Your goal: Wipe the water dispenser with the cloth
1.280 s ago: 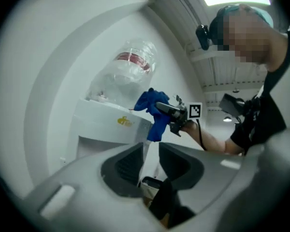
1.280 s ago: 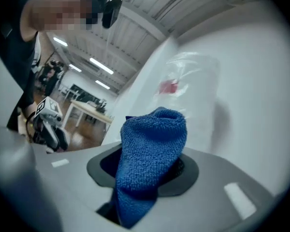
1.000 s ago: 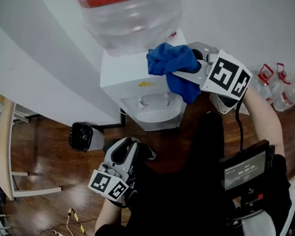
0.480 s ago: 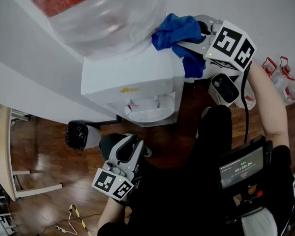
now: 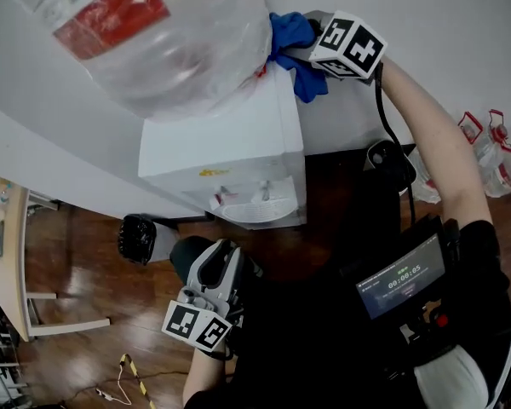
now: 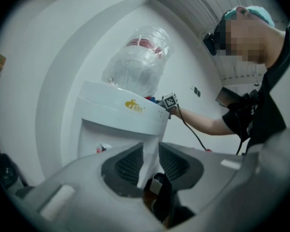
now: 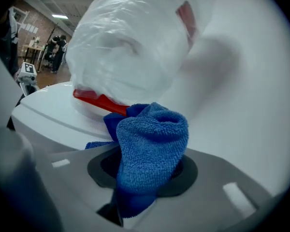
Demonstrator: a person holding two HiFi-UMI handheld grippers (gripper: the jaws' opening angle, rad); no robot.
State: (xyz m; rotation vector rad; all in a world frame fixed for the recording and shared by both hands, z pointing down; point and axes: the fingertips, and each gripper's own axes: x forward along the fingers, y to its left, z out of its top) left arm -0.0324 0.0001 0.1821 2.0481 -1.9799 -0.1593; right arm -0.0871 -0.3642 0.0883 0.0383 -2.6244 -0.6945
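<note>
The white water dispenser (image 5: 230, 147) stands against the wall with a clear bottle (image 5: 153, 41) upside down on top. My right gripper (image 5: 305, 51) is shut on a blue cloth (image 5: 289, 31). It holds the cloth on the dispenser's top at the back right, beside the bottle's neck. In the right gripper view the cloth (image 7: 152, 134) bulges from between the jaws and touches the white top (image 7: 48, 117) by the bottle's red collar (image 7: 99, 101). My left gripper (image 5: 217, 261) hangs low in front of the dispenser (image 6: 125, 110), its jaws a narrow gap apart with nothing between them.
A black bin (image 5: 139, 237) sits on the wooden floor left of the dispenser. Several water jugs (image 5: 494, 156) stand at the right by the wall. A table edge (image 5: 8, 254) shows at far left. A small black device (image 5: 390, 162) hangs on the right gripper's cable.
My right gripper has carried the cloth from the dispenser's front right corner back along its top to the bottle's neck. The left gripper has shifted slightly, jaws unchanged.
</note>
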